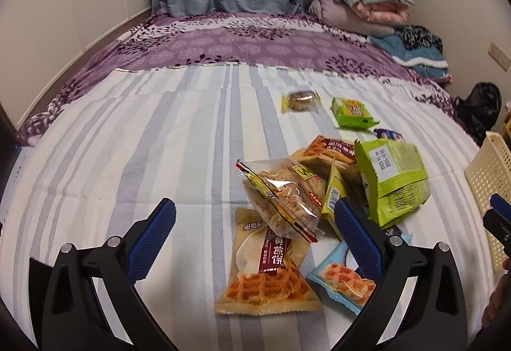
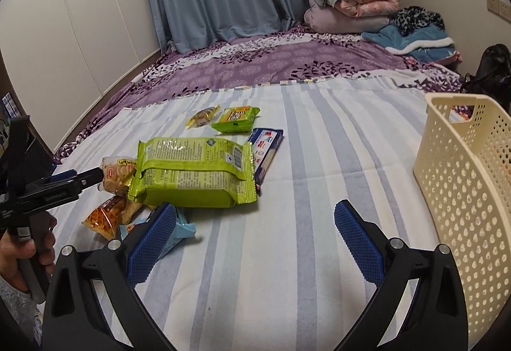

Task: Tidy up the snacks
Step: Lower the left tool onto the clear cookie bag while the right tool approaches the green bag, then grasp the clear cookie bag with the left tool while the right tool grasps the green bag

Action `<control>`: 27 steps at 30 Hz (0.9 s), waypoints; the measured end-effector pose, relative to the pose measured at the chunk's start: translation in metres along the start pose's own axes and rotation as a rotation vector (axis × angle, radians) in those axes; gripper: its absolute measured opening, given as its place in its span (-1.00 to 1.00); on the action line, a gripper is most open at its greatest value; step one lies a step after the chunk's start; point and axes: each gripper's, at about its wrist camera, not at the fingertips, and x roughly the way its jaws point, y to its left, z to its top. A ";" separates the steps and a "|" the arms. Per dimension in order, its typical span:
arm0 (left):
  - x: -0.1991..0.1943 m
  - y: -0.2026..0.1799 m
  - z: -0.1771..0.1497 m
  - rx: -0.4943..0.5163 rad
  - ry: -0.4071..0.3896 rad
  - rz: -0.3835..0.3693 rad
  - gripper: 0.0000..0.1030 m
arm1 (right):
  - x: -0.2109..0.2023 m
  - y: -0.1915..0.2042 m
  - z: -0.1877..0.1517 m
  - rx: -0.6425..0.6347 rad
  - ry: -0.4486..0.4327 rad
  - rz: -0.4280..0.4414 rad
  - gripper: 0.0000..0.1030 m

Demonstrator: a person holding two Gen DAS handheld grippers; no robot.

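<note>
Snack packets lie piled on a striped cloth on the bed. In the left wrist view my left gripper (image 1: 255, 223) is open, and a clear bag of cookies (image 1: 281, 200) and a beige waffle packet (image 1: 268, 271) show between its fingers. A big green pack (image 1: 392, 178) and a light-blue waffle packet (image 1: 341, 280) lie just right of it. My right gripper (image 2: 255, 232) is open over bare cloth, between the big green pack (image 2: 194, 172) and a cream perforated basket (image 2: 463, 191). From the right wrist view, the left gripper (image 2: 92, 176) reaches in beside the cookie bag (image 2: 118, 175).
Farther back lie a small yellow-wrapped cake (image 1: 300, 100), a small green pack (image 1: 351, 113) and a blue packet (image 2: 265, 152). Folded bedding (image 2: 351, 5) is stacked at the bed's far corner. A hand (image 2: 28, 252) holds the left gripper's handle. Wardrobe doors stand on the left.
</note>
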 end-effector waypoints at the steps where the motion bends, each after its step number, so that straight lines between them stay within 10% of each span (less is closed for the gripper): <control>1: 0.006 -0.002 0.001 0.017 0.007 -0.012 0.95 | 0.002 0.001 -0.002 -0.002 0.007 0.001 0.91; 20: 0.071 -0.008 0.014 0.017 0.074 -0.090 0.95 | 0.026 0.014 -0.019 -0.025 0.101 0.022 0.91; 27: 0.069 -0.011 0.014 0.010 0.060 -0.148 0.28 | 0.029 0.017 -0.019 -0.030 0.118 0.021 0.91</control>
